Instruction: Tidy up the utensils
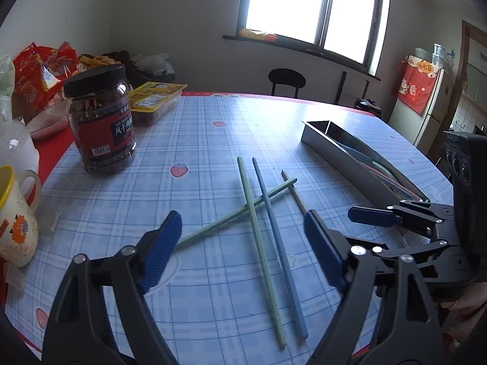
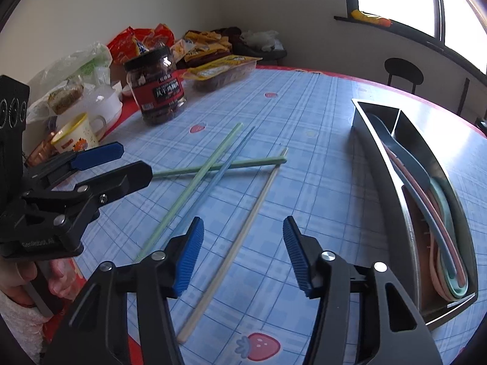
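Note:
Several chopsticks lie crossed on the blue checked tablecloth: a green one (image 1: pixel 258 206) (image 2: pixel 188 188), a blue one (image 1: pixel 278 231) (image 2: pixel 225 164), a second green one (image 1: pixel 240 210) (image 2: pixel 219 165) lying across them, and a cream one (image 1: pixel 293 191) (image 2: pixel 240 237). A metal utensil tray (image 1: pixel 344 149) (image 2: pixel 362 133) holds pastel spoons (image 2: pixel 441 222). My left gripper (image 1: pixel 240 249) is open and empty, low over the green and blue chopsticks. My right gripper (image 2: pixel 243 255) is open and empty, straddling the cream chopstick. Each gripper shows in the other's view: the right gripper (image 1: pixel 386 216) and the left gripper (image 2: pixel 121 164).
A dark-lidded jar (image 1: pixel 100 121) (image 2: pixel 158 88), a yellow-rimmed mug (image 1: pixel 15 219) (image 2: pixel 79 137), a yellow food tray (image 1: pixel 155 97) and snack bags (image 1: pixel 42 67) crowd the table's left side. A black chair (image 1: pixel 286 80) stands beyond the far edge.

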Action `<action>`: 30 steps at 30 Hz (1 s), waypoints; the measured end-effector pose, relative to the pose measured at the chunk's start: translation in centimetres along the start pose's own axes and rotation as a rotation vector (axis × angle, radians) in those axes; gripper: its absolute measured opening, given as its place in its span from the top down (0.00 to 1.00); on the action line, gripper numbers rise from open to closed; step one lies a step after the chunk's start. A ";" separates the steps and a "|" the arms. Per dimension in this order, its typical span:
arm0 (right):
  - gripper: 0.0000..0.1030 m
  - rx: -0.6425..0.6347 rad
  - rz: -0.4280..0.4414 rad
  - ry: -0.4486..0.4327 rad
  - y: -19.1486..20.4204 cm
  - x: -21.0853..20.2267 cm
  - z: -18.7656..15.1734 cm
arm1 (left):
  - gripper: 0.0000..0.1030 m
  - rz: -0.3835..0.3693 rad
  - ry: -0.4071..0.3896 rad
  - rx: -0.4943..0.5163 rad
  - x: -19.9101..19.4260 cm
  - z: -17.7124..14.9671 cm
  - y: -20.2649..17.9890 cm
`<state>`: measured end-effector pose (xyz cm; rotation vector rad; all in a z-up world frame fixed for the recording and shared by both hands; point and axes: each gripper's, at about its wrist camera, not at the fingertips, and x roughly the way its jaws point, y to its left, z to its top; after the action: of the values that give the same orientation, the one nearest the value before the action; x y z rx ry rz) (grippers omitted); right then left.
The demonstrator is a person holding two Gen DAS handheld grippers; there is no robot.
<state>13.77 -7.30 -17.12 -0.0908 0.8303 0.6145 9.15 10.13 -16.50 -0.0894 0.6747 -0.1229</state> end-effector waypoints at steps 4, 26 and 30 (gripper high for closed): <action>0.59 0.002 0.021 0.018 0.1 0.4 0.4 | 0.37 -0.042 0.027 -0.034 0.5 -0.3 0.8; 0.83 0.065 0.148 0.137 2.2 5.2 2.9 | 0.69 -0.083 0.087 -0.147 0.7 -0.9 4.1; 0.83 0.062 0.143 0.147 2.4 5.7 2.9 | 0.69 -0.089 0.097 -0.142 0.8 -1.0 4.1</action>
<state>17.31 -1.70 -18.89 -0.0203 1.0031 0.7224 9.47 14.03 -18.31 -0.2513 0.7765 -0.1657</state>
